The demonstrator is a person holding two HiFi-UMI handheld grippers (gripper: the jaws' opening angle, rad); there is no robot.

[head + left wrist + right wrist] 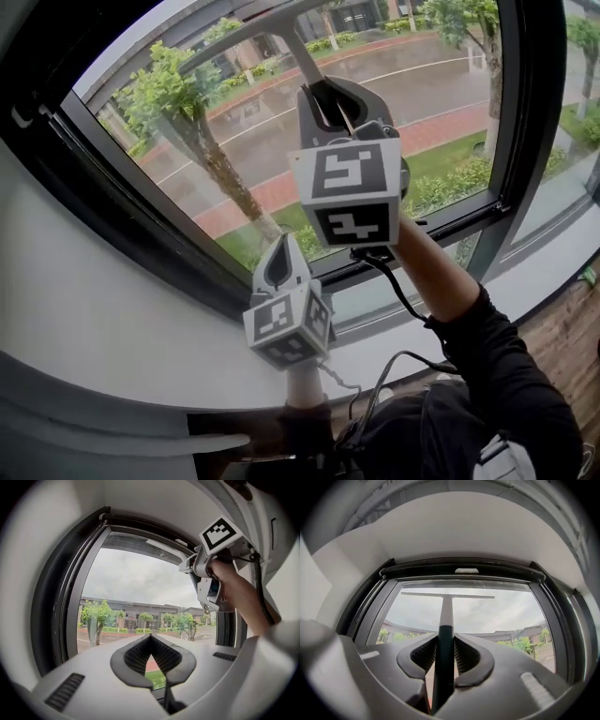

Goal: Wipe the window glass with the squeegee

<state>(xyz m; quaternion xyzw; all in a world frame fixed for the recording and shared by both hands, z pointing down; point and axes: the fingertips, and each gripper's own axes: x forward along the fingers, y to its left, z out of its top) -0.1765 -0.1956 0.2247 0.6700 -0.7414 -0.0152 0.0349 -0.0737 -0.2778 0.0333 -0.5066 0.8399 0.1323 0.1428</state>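
Jaws of right gripper clamp squeegee handle between them

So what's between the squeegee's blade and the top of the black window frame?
Only a bare strip of window glass, in the right gripper view: the grey T-shaped squeegee in the right tongs sits below the black frame.

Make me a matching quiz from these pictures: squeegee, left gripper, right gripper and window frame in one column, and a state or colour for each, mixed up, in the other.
1. squeegee
2. left gripper
3. right gripper
4. window frame

A. black
B. shut, holding nothing
C. blade near the top of the glass
D. shut, holding something

Pairs: 1-C, 2-B, 3-D, 4-A.
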